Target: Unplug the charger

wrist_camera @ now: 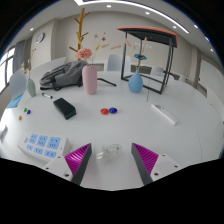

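A white power strip [45, 144] with blue-marked sockets lies on the white table [120, 128], just left of my left finger. A small pale, clear-looking object [108, 151] lies on the table between my fingertips, nearer the left one, with a gap on both sides; I cannot tell what it is. My gripper [112, 160] is open, its magenta pads [80, 156] wide apart and low over the table. A black box-shaped item [65, 106] lies beyond the strip. A white elongated item [165, 113] lies ahead to the right.
Further back on the table stand a pink vase [90, 79], a blue vase [136, 82], a grey bag [62, 74] and a black frame stand [152, 52]. Two small red and blue pieces [110, 110] lie mid-table.
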`<state>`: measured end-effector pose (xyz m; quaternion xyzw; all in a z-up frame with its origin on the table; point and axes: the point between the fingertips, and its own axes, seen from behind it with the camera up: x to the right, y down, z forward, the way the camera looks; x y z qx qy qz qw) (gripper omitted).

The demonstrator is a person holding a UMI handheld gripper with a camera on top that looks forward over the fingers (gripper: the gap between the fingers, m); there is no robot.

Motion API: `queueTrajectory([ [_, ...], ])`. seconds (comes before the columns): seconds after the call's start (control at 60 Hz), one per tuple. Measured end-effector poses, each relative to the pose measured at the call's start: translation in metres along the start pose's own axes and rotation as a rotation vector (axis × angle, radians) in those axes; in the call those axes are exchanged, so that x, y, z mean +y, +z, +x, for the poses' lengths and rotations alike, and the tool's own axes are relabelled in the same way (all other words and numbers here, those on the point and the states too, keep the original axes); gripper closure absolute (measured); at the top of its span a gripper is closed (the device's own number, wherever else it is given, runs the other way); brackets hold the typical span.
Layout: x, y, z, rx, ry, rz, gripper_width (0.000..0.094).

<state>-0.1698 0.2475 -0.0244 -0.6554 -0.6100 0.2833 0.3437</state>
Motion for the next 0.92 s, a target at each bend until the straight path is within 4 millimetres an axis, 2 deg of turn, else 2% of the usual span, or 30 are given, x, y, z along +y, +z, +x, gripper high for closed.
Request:
queueTrajectory([
  [0.017,-0.001,-0.004,0.001,-0.001,0.007,-0.001,0.0076],
  [0.05,-0.006,-0.011,0.003,-0.004,0.021,-0.001,0.0117],
  [0.133,-0.016,-0.055,0.002,-0.021,0.037,-0.013,0.0084],
  [0.217,-0.026,-0.119,0.003,-0.033,0.023,-0.034,0.0082],
  [0.4,-0.042,-0.278,0.003,-0.086,0.010,-0.070,0.0088],
  [0.5,-0.043,-0.329,0.005,-0.089,-0.007,-0.056,0.0088],
  [0.55,-0.046,-0.348,0.007,-0.088,-0.011,-0.055,0.0088],
  [0.617,-0.047,-0.358,0.008,-0.081,0.000,-0.035,0.0087],
  [0.75,-0.047,-0.356,0.012,-0.056,-0.027,-0.007,0.0085],
  [0.917,-0.045,-0.353,0.002,-0.080,-0.017,-0.017,0.0083],
])
